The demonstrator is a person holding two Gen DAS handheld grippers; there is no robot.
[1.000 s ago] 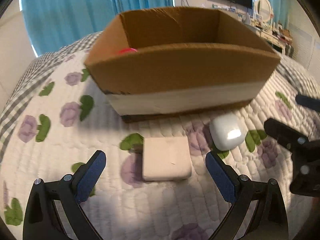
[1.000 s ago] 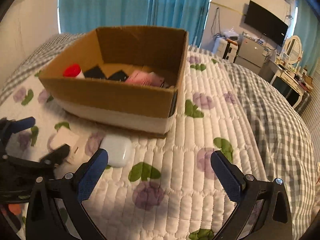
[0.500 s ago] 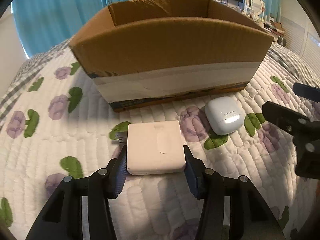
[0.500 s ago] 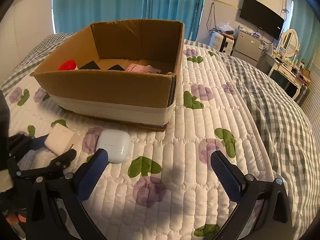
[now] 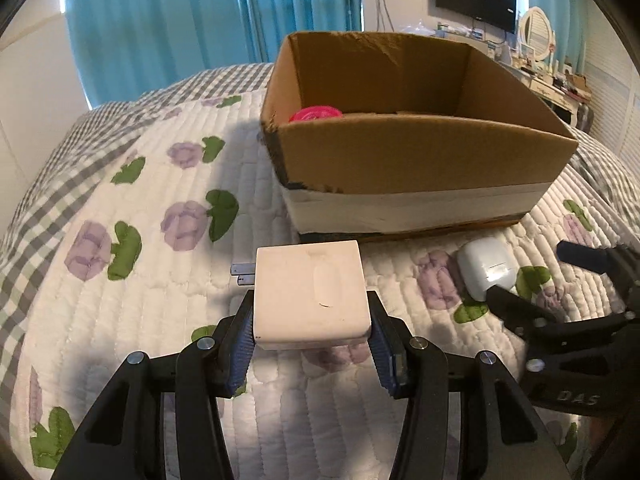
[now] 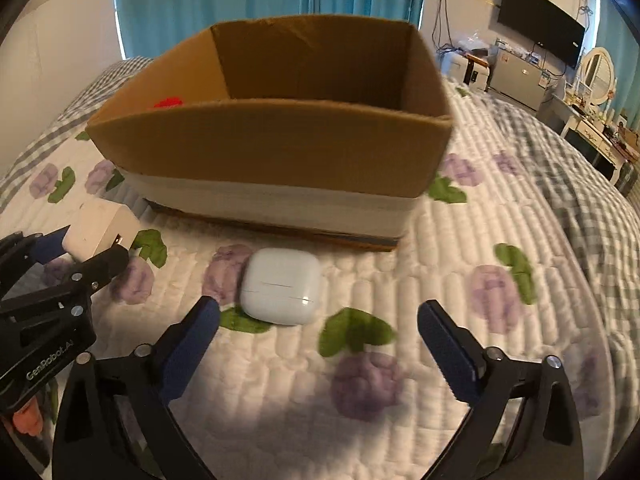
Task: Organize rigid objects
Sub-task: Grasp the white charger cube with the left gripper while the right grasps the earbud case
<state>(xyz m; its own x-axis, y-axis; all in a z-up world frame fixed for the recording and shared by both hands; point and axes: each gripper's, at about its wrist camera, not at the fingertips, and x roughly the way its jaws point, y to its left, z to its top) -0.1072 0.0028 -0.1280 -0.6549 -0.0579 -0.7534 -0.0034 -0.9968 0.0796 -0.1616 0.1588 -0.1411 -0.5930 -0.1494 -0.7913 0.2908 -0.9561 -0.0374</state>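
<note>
My left gripper (image 5: 311, 332) is shut on a white square charger (image 5: 310, 292) with metal prongs on its left side, held just above the quilt in front of the cardboard box (image 5: 420, 160). The charger (image 6: 100, 226) and left gripper (image 6: 76, 252) also show at the left of the right wrist view. My right gripper (image 6: 318, 336) is open and empty, low over the quilt, with a white earbud case (image 6: 281, 285) lying just ahead of its left finger. The case (image 5: 486, 266) shows in the left wrist view beside the right gripper (image 5: 536, 280).
The open box (image 6: 272, 148) holds a red-capped item (image 5: 316, 113) at its left end. A floral quilt (image 6: 500, 240) covers the bed. Blue curtains, a TV and a dresser stand behind.
My left gripper closed on the charger and lifted it slightly. My right gripper moved down and left toward the earbud case, staying open.
</note>
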